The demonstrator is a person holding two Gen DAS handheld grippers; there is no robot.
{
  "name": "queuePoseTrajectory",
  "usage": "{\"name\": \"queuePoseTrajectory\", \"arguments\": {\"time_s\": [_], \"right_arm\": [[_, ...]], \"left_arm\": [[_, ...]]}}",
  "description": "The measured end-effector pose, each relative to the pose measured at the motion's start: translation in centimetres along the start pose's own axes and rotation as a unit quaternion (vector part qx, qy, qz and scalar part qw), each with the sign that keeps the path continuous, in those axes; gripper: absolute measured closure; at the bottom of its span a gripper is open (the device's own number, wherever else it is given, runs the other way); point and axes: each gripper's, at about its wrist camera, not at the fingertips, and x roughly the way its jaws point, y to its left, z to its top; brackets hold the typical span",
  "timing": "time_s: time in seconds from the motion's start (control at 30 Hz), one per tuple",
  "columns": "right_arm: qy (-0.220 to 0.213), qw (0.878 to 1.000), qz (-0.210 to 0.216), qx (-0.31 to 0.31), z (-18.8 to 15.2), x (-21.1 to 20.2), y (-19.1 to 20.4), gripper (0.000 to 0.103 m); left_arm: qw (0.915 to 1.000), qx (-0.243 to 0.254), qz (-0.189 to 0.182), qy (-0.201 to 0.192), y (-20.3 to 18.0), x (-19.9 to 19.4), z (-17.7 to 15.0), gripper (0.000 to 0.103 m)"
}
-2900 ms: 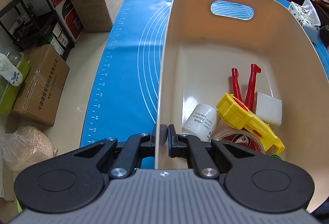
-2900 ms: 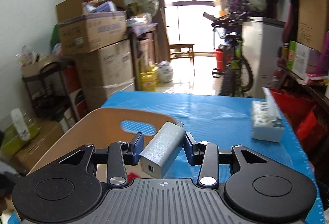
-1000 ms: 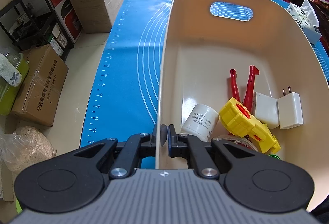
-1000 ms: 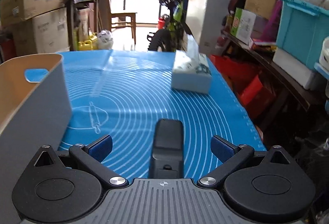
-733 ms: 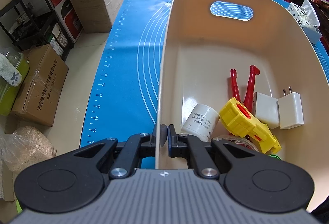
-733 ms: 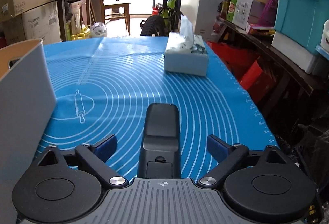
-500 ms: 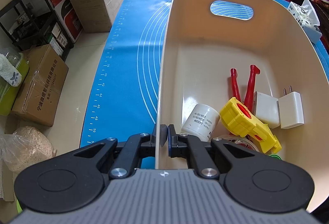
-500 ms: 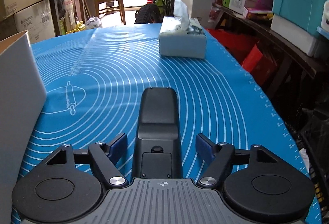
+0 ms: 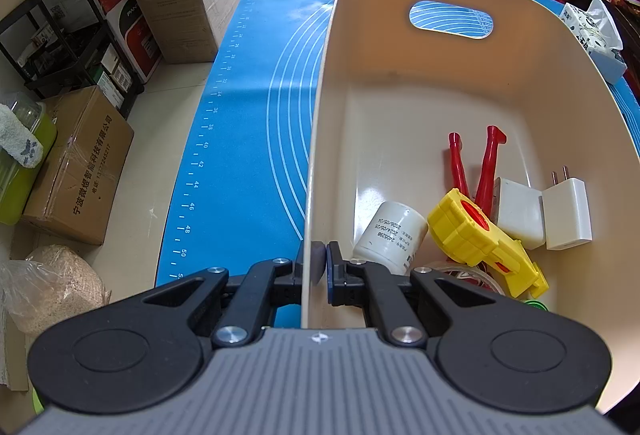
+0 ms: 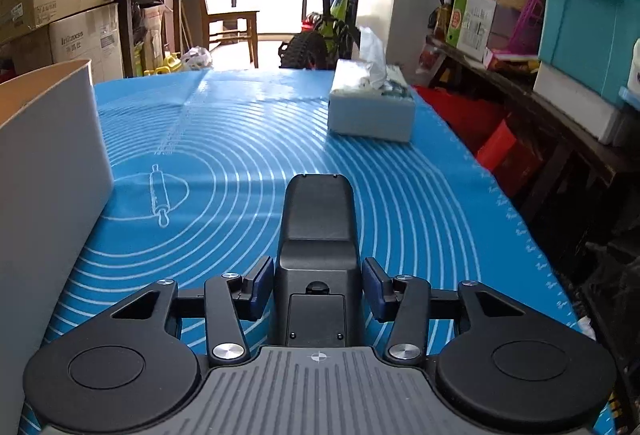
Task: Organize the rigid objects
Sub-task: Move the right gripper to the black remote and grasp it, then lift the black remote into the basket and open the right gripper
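While lying on the mat, the black device (image 10: 318, 235) sits between the right hand-held gripper (image 10: 318, 289) pads.

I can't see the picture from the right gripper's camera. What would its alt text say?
The right gripper sits low over a blue mat with its fingers either side of a black device, a sliver of gap showing at each pad. The grey wall of a bin stands at left, and a tissue box lies farther back.

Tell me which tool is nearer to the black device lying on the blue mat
Right. The right tool straddles the black device, its fingers on either side with small gaps showing. The left tool is clamped on the beige bin wall, away from the device.
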Motion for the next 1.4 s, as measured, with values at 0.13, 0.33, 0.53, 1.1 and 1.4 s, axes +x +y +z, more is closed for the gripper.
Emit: {"name": "queuePoseTrajectory", "arguments": {"time_s": [0.13, 0.33, 0.53, 1.1, 1.4], "right_arm": [[-0.01, 1.0, 0.002, 0.01, 0.5, -0.6, -0.4, 0.05], [-0.028, 0.999, 0.01, 0.016, 1.7, -2.0, -0.4, 0.05], [-0.07, 0.997, 0.041, 0.014, 3.6, -5.4, 0.7, 0.05], [-0.105, 0.981, 0.164, -0.007, 8.0, -11.3, 7.7, 0.05], [-0.06, 0.975, 0.209, -0.034, 7.9, -11.2, 12.9, 0.05]], "left_arm": [[1.0, 0.0, 0.0, 0.0, 0.0, 0.0, 0.0, 0.095], [1.0, 0.0, 0.0, 0.0, 0.0, 0.0, 0.0, 0.095], [1.0, 0.0, 0.0, 0.0, 0.0, 0.0, 0.0, 0.095], [1.0, 0.0, 0.001, 0.0, -0.1, 0.0, 0.0, 0.095], [1.0, 0.0, 0.0, 0.0, -0.1, 0.0, 0.0, 0.095]]}}
